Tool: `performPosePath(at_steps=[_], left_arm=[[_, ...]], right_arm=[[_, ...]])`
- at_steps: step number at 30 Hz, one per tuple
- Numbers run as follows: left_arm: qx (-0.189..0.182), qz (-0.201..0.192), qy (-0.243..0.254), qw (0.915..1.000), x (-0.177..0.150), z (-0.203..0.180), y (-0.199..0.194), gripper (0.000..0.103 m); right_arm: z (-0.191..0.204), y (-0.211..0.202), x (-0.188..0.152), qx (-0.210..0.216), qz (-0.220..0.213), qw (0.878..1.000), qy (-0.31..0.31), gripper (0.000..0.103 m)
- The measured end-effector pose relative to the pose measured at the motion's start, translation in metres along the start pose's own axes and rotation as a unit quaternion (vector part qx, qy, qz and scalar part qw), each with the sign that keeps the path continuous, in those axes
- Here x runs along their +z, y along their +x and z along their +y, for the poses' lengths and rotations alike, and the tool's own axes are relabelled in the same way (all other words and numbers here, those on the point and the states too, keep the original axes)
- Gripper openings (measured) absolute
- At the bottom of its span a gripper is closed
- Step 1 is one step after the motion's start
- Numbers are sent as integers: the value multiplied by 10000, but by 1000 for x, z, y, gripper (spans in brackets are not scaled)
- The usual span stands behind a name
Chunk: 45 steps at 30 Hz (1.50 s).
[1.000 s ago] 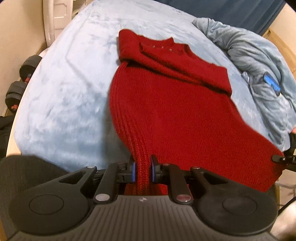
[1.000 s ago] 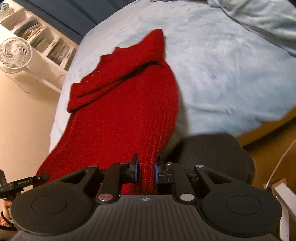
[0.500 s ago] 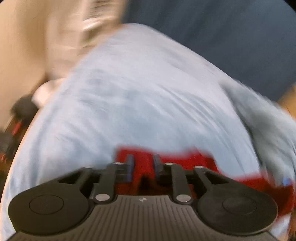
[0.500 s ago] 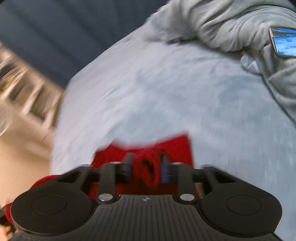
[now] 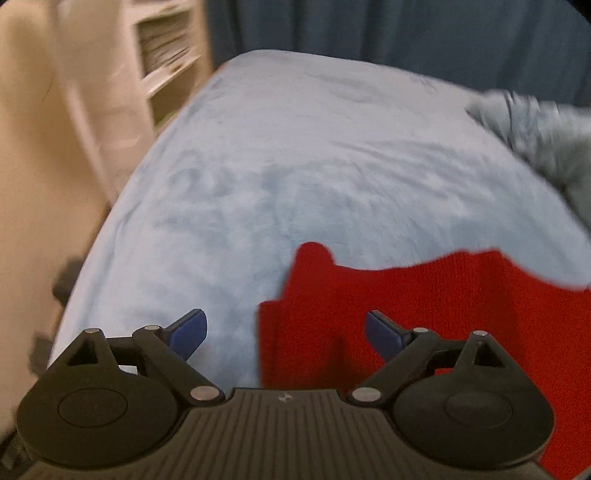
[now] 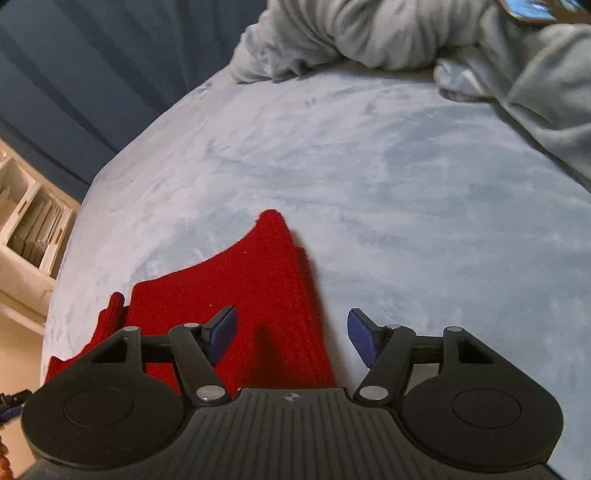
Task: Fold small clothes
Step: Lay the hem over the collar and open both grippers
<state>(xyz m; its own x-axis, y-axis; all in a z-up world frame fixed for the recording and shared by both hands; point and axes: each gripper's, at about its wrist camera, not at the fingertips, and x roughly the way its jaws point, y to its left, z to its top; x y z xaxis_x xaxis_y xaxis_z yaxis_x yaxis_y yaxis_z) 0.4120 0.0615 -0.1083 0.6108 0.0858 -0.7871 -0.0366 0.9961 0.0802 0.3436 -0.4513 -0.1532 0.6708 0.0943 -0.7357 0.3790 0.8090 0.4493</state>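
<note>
A red knitted sweater (image 5: 424, 317) lies folded over on the pale blue bed cover (image 5: 295, 177). My left gripper (image 5: 286, 334) hovers over its left edge with jaws still opening, blue pads wide apart and off the cloth. In the right wrist view the sweater (image 6: 258, 280) ends in a pointed corner. My right gripper (image 6: 291, 338) straddles its right edge, jaws still opening, and the pads do not press the knit. Both grippers hold nothing.
A crumpled grey-blue blanket (image 6: 406, 33) is heaped at the far right of the bed, with a phone (image 6: 528, 9) on it. White shelves (image 5: 166, 48) stand left of the bed, a dark blue curtain (image 5: 406, 40) behind it. Dark dumbbells (image 5: 62, 284) lie on the floor.
Both grippers carried the sweater's hem forward over its upper part, then let go and opened wide. The sweater now lies doubled over on the bed.
</note>
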Motion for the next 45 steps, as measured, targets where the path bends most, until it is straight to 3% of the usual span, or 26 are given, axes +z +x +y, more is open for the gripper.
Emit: performPosePath(at_steps=[2,3,4,5,6,8,11,14,16,18,20,21,22,23,24,25,28,32,34,36,38,41,45], left_arm=[[165,115,357,9992,-1,-19,16,94],[164,193,556,9981,-4,-26,25,87],[119,278,802,9963,-7,-34,32,38],[96,464,1104,9928,-10,-41,38,11],[132,453,1228,9913,-12,-44,36,11],[-71,183,978,9950,-8,-30,16,10],[-471,22,88,9988,4,22,-18,10],[-410,254,-312,9983,6,58,-6,10],[-342,401,-324,9981,2,58,15,11],[-220,601,-375,9972,-7,46,37,13],[-36,589,-302,9978,-15,38,47,25],[79,496,-220,9985,-18,35,46,31],[232,419,-177,9987,-21,35,44,53],[346,360,-179,9986,-23,38,39,72],[414,274,-212,9985,-25,44,33,79],[424,219,-259,9985,-27,48,27,85],[185,151,-546,9982,-43,64,-2,85],[-270,-60,-518,9983,-81,54,-53,87],[-380,163,-353,9985,-107,43,-54,87],[-63,406,-228,9989,-128,39,-41,87],[42,623,-504,9968,-146,55,-31,98],[-254,748,-1276,9887,-152,83,-48,98],[123,405,-647,9970,-155,70,-106,98]], right_arm=[[11,10,-1,-118,-46,9994,-307,68],[14,16,0,-188,-44,9989,-420,67],[17,24,-1,-252,-7,9983,-520,61],[20,29,-2,-261,33,9978,-617,25],[25,30,-4,-328,-3,9961,-818,13],[33,13,-4,-356,-322,9929,-1092,11],[34,-32,6,294,-687,9934,-874,11],[24,-60,18,686,-880,9916,-661,11],[17,-44,22,502,-731,9946,-541,11],[11,-11,19,203,-301,9984,-431,11],[2,23,9,-336,159,9987,-336,12],[-6,33,3,-433,245,9985,-247,18],[-11,35,-1,-382,213,9990,-113,22],[-16,33,-3,-346,150,9993,71,36],[-21,28,-4,-294,95,9991,280,49],[-26,21,-4,-231,68,9987,440,51],[-34,-11,-11,-47,-166,9981,595,51],[-15,-65,-49,268,-536,9975,-375,52],[-3,-74,-77,160,-490,9937,-992,52],[-1,-70,-102,-317,-360,9892,-1388,47],[-20,-61,-113,-724,-132,9908,-1134,47],[-54,-71,-109,-505,51,9987,-34,47],[-35,-110,-106,-694,164,9967,-382,52]])
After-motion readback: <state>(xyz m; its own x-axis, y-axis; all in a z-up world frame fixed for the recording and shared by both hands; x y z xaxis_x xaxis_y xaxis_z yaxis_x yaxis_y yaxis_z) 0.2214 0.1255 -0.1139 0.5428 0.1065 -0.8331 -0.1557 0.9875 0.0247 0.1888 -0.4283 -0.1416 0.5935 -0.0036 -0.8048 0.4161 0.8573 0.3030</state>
